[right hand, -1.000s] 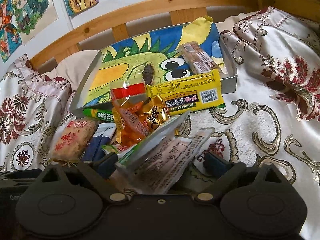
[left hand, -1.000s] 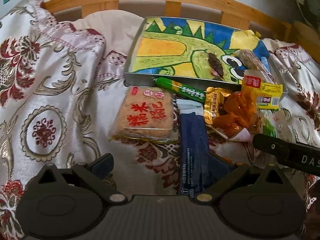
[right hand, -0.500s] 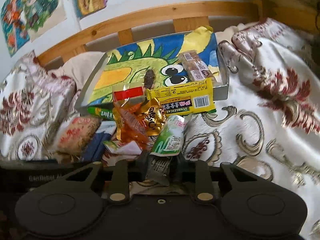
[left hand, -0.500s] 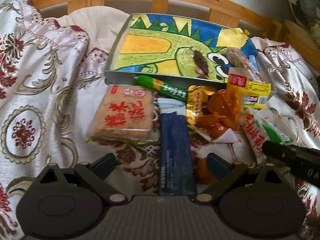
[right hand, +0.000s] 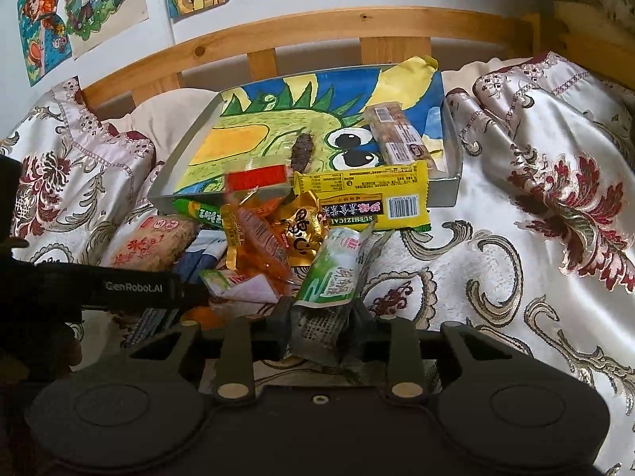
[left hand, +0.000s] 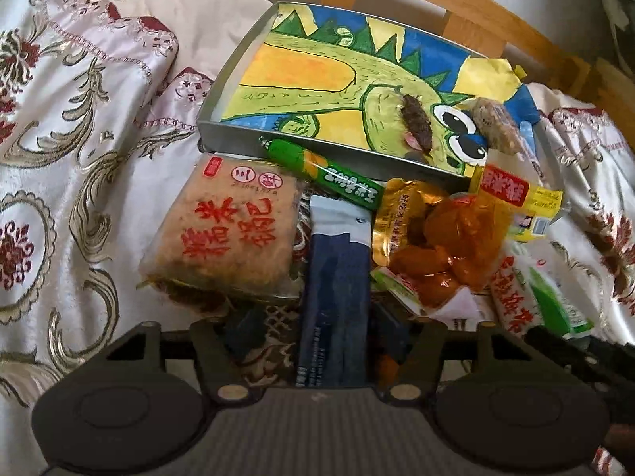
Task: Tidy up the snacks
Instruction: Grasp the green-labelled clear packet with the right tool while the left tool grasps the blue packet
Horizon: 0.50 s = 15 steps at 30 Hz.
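Snacks lie heaped on the bed (right hand: 496, 214), on its flowered satin cover, crowded against the near wall of a shallow grey tray (right hand: 444, 194) lined with a dragon drawing; I judge the tray to be where they are meant to go, since a nut bar (right hand: 397, 135) and a small dark piece (right hand: 301, 150) already rest inside it. Largest in the pile is the flat rice-cake packet (left hand: 234, 230), with the dark blue pouch (left hand: 337, 277) just beside it, its long axis running from the left gripper (left hand: 317, 337) toward the tray. That gripper's fingers stand open to either side of the pouch's near end, apparently lined up to close on it (contact cannot be told). An orange bag (left hand: 444, 246) and a yellow wrapper (right hand: 373, 202) overlap nearby, the wrapper's far edge leaning on the tray's wall, and a green stick (left hand: 329, 174) lies slantwise along that wall. The right gripper (right hand: 321, 317) has its fingers shut tight on the crumpled lower end of a green-and-white packet (right hand: 337, 269), whose long axis points up and forward toward the tray, likely ready for carrying over.
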Motion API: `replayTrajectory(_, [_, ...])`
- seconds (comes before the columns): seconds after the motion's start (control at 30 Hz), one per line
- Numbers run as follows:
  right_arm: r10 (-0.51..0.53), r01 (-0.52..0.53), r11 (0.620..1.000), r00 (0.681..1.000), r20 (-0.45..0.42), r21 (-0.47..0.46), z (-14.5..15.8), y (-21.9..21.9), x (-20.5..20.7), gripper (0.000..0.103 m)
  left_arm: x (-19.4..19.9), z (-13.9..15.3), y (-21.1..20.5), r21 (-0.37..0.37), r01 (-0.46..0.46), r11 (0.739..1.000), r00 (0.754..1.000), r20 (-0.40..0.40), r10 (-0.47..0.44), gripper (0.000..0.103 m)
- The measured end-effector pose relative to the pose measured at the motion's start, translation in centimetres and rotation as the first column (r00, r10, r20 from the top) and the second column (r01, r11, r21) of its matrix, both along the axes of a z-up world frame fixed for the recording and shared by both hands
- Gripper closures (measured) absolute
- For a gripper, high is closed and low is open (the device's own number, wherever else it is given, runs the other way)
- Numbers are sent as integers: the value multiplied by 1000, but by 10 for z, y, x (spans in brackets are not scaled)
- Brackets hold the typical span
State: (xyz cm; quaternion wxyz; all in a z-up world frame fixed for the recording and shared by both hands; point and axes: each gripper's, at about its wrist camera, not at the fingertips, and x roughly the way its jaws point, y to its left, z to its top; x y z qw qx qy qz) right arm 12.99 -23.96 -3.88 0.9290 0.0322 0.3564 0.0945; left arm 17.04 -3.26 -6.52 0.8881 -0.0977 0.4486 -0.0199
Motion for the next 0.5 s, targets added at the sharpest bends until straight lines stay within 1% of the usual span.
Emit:
replayTrajectory(0.1, [0,0,1000,1000,-5,2,-3,-1,3,66,2,-2,-3,25,10,1000,1000,-3,-10,37])
replayTrajectory(0.23, [-5,4,1000,1000,-16,-3,-8,1,10,62,0,-3,-15,105,43,994,999,0,-43,37])
replayTrajectory(0.27, [-8,8,1000,1000,-18,-3,-10,1,12,59,-2,-3,-17,114,49,992,999,1,-49,37])
replayTrajectory(0.33, [-11,12,1000,1000,-21,12,-13,1,16,54,-3,-2,-19,107,56,993,998,-3,-56,39])
replayTrajectory(0.37, [-13,14,1000,1000,-22,17,-14,1,18,52,-4,-1,-20,102,57,993,998,-5,-57,41])
replayTrajectory(0.43, [-17,18,1000,1000,-20,21,-17,2,21,51,-5,0,-22,99,64,993,998,-6,-64,50])
replayTrajectory(0.47, [-20,20,1000,1000,-19,20,-18,2,21,52,-6,1,-22,98,68,993,998,-5,-68,53])
replayTrajectory(0.5, [-20,21,1000,1000,-20,19,-18,2,22,55,-7,2,-22,94,68,993,998,-3,-68,60])
